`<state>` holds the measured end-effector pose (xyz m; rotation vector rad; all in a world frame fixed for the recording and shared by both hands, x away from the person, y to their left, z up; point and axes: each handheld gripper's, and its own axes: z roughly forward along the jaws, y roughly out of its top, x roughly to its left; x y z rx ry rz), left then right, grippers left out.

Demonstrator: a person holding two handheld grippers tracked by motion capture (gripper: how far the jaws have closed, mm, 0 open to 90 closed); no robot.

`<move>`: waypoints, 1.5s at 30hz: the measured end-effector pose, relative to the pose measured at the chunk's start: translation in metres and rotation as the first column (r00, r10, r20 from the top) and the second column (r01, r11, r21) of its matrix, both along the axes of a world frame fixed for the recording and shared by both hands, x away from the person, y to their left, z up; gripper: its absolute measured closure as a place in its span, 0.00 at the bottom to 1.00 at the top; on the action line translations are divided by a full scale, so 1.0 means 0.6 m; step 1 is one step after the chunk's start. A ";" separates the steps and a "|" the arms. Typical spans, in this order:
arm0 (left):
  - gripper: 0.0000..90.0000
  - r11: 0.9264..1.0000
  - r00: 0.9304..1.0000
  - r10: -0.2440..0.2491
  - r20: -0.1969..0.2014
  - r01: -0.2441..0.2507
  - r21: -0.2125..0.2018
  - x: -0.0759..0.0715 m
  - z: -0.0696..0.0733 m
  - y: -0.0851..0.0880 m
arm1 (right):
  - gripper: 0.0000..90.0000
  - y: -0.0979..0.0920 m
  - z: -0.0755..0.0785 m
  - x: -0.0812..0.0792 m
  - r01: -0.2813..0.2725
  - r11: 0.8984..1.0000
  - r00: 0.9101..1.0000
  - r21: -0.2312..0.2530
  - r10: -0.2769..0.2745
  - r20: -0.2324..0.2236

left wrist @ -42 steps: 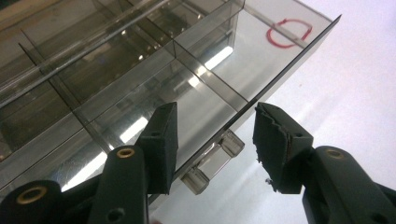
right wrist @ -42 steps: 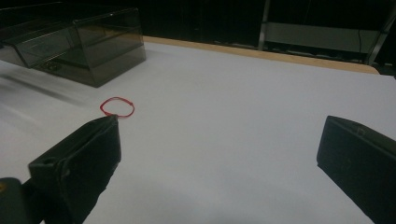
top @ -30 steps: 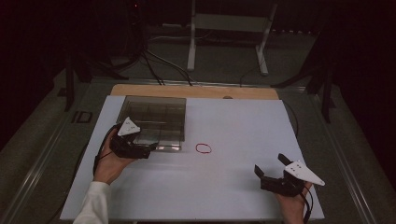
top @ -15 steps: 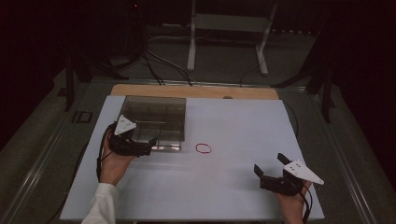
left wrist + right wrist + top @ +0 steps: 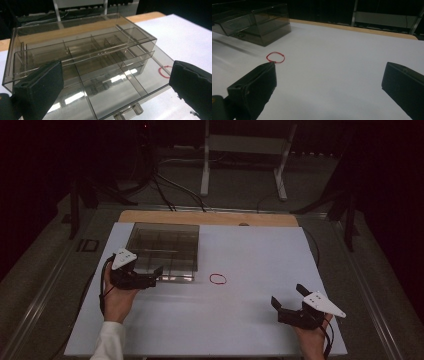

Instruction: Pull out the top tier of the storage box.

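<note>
Held the left gripper's fingers (image 5: 40,85) spread wide, having just been opening them; caught nothing between them. Saw, in the left gripper view, one black finger at 8 o'clock and the other at 4 o'clock, with the open drawer (image 5: 112,92) framed in the gap and pressed by neither. Held the right gripper's fingers (image 5: 254,87) wide apart as well, over bare white board, gripping nothing.

Found the smoky clear box (image 5: 165,240) at about 10 o'clock on the white board (image 5: 250,325), standing flat, its far side near the wooden strip (image 5: 210,217) at 12 o'clock. Found its lower drawer pulled out toward 6 o'clock, split by clear dividers into compartments, with a small clear handle (image 5: 127,113) at the front edge.

Held the left gripper (image 5: 154,276) at 8 o'clock of the board, just beside the drawer's front left corner, jaws pointing toward 3 o'clock along the drawer's front. Could not tell from above whether a fingertip brushed that corner.

Spotted a red rubber band (image 5: 217,279) lying flat on the board near its centre, at 3 o'clock of the drawer front, near it but apart.

Held the right gripper (image 5: 287,296) at 5 o'clock of the board, well apart from box and band, jaws aimed toward 10 o'clock, roughly at the band.
</note>
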<state>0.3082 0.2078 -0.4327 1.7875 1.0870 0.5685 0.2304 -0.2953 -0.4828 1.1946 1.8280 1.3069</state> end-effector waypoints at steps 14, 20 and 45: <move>0.01 0.999 0.996 0.005 0.087 -0.002 -0.036 -0.038 -0.004 0.028 | 0.00 0.002 -0.001 -0.001 0.003 1.000 1.000 -0.003 -0.003 -0.003; 0.01 0.999 0.995 0.026 0.098 -0.023 -0.036 -0.055 -0.016 0.042 | 0.00 0.002 -0.001 -0.001 0.002 1.000 1.000 -0.002 -0.002 -0.005; 0.01 0.992 0.986 0.128 0.109 -0.127 -0.015 -0.077 -0.027 0.070 | 0.00 0.001 0.008 0.009 -0.049 0.998 0.997 0.026 0.051 -0.057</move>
